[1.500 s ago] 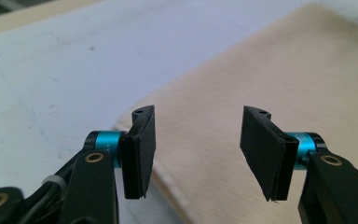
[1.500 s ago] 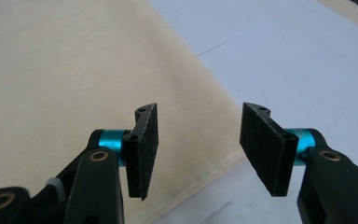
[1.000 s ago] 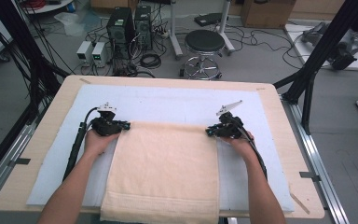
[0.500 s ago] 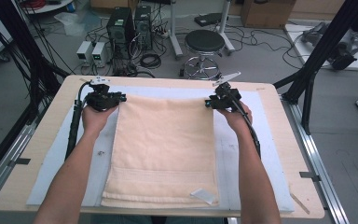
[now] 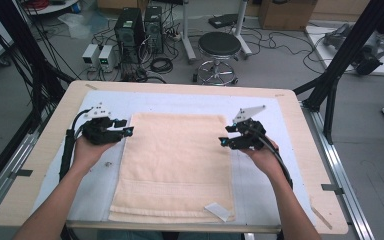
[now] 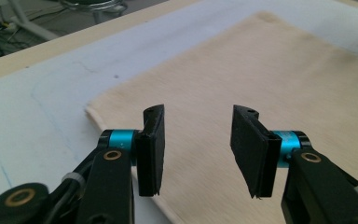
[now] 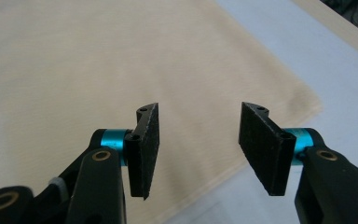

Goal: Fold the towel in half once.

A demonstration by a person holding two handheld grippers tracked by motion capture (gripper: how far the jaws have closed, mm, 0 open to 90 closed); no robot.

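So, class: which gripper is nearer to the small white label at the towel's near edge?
Right. The right gripper is over the towel's right edge, on the same side as the label; the left gripper is by the far left corner, diagonally across.

A plain cream towel (image 5: 177, 165) lay on the pale blue mat (image 5: 260, 107); black, teal-collared grippers flanked the towel.

A lab or robotics test room; beyond the fingertips, past the wooden table (image 5: 45, 150), the grey floor carries computer towers (image 5: 139, 27), small power units (image 5: 99, 54), tangled cables (image 5: 161, 64) and a round stool (image 5: 219, 46); black frame struts (image 5: 347, 47) flank the bench; cardboard boxes (image 5: 285, 12) stand farther off.
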